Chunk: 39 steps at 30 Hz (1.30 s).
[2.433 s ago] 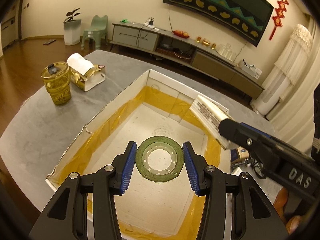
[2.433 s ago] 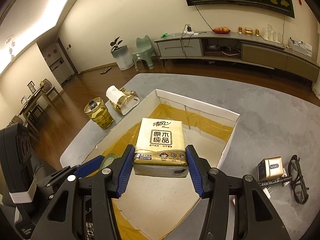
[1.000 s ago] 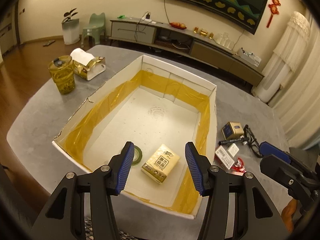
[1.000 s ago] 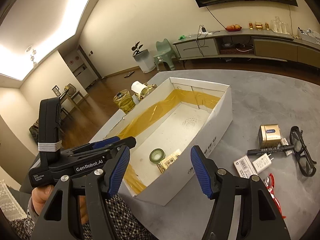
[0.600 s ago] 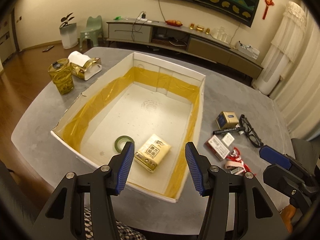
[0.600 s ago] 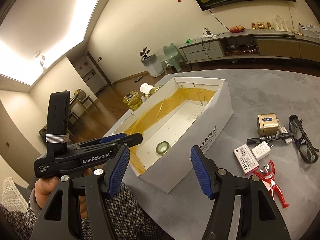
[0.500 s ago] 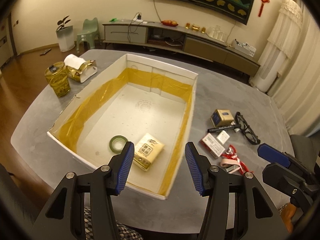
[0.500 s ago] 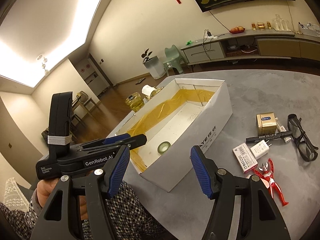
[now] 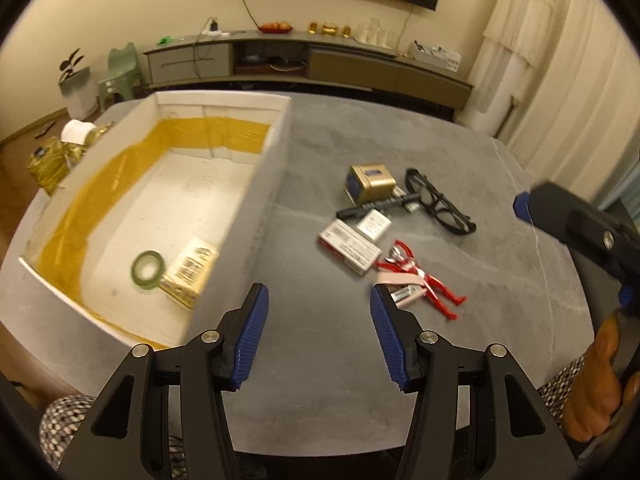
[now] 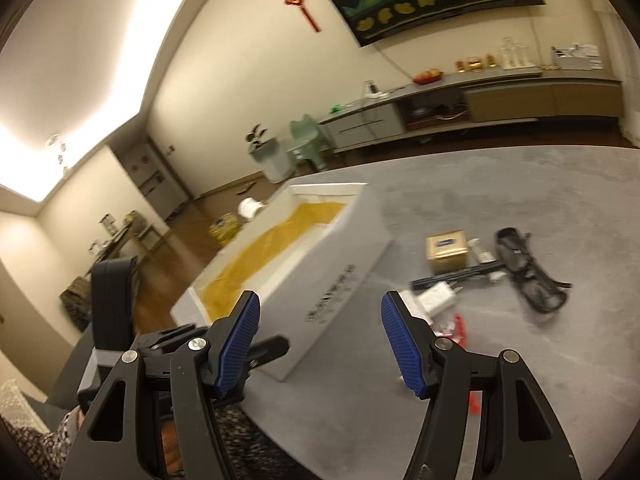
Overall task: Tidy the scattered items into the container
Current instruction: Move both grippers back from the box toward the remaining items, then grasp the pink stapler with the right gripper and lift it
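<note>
We hold the left gripper (image 9: 318,334) over bare grey table (image 9: 320,128), its blue-padded jaws spread wide with nothing between them. The right gripper (image 10: 320,344) is likewise parted and empty; in the left wrist view it enters from the right edge.

The container (image 9: 256,200), a white rectangular cardboard box with its inner walls lined in yellow-brown tape, sits on the left half of the table. Inside, near its front corner, lie a green tape roll (image 9: 148,270) and a gold tissue pack (image 9: 188,272), the two touching.

The scattered items lie on the table to the right of the box, well apart from it:
- a small gold box (image 9: 370,184) with a blue face, farthest back;
- a black marker (image 9: 376,206) just in front of it;
- black glasses (image 9: 438,206) to the right, beside the marker tip;
- a white charger (image 9: 374,224) and a flat white carton (image 9: 349,246) with a red edge, side by side;
- a red-and-silver toy figure (image 9: 420,278) lying flat, nearest our left gripper, partly over a pale pink strip (image 9: 394,280).

The right wrist view is motion-blurred; there we make out the box (image 10: 336,276), the gold box (image 10: 446,254) and the glasses (image 10: 528,272).
</note>
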### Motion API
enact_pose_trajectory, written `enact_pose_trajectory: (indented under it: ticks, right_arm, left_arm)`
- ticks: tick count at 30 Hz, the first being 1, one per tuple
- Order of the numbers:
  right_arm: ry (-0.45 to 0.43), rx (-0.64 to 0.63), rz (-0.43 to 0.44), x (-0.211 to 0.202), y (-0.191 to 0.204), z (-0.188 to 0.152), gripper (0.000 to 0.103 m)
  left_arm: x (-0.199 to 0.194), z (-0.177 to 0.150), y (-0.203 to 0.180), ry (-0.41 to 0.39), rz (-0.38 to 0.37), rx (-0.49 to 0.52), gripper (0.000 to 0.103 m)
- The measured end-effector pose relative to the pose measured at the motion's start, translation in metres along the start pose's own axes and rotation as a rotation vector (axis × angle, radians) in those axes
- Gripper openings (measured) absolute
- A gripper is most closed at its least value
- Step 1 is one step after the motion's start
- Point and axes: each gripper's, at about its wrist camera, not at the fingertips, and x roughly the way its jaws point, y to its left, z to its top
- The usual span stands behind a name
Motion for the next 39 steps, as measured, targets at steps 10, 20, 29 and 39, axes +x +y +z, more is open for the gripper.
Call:
enact_pose_trajectory:
  ticks: [10,20,29,39]
  right_arm:
    - [0.021,0.066,-0.177,0.011,-0.056,0.005,0.065]
    - [0.213,0.182,-0.098,0.062,-0.093,-0.027,0.052]
    - [0.359,0.313,-0.014,0.106,-0.114,-0.056,0.04]
    - [0.346,0.161,-0.123,0.133,-0.094,-0.061,0.046]
  left_arm:
    - [0.063,-0.005,-0.048,0.105,-0.103,0.064,0.056]
    - [0.121,-0.023,-0.056,0.204,-0.093,0.101,0.056]
    - [0.128,-0.015,-0.005,0.134,0.029,-0.068,0.056]
    - [0.118,-0.024,0.008,0.139,-0.013,-0.103,0.056]
